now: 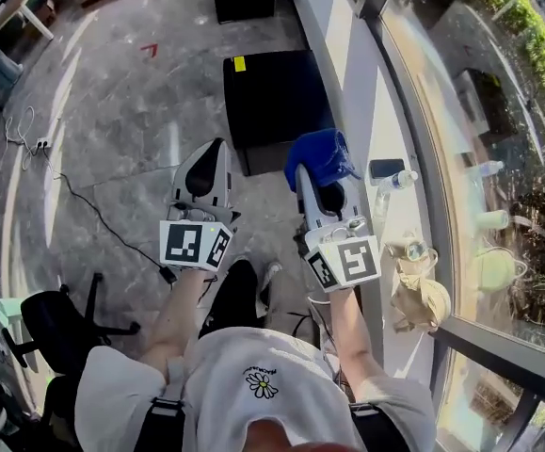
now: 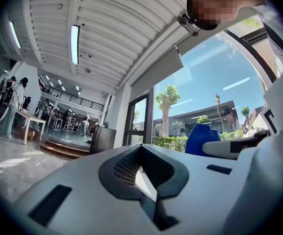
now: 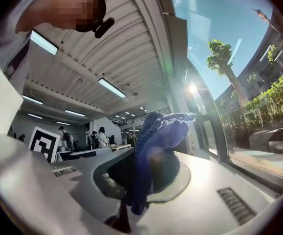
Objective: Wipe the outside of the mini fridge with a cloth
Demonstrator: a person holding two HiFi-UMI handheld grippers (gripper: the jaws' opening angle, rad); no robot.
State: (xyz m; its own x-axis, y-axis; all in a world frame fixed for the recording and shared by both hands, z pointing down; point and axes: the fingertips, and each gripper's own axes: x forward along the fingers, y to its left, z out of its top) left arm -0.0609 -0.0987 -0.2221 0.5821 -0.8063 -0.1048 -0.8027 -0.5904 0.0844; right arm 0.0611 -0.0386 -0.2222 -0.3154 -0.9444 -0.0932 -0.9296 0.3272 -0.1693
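The left gripper (image 1: 216, 151) has its jaws together on nothing. Ahead, between the two grippers, one black mini fridge (image 1: 277, 97) stands on the grey floor (image 1: 140, 111). The right gripper (image 1: 321, 179) is clamped on one blue cloth (image 1: 315, 154), which is bunched above its jaws. One water bottle (image 1: 396, 181) lies on the window sill (image 1: 347, 73).

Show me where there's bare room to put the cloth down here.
Bare: the mini fridge top, the grey floor to its left, and the ledge beside it. Crowded: the ledge nearer the person, with phone, bottle and bag.
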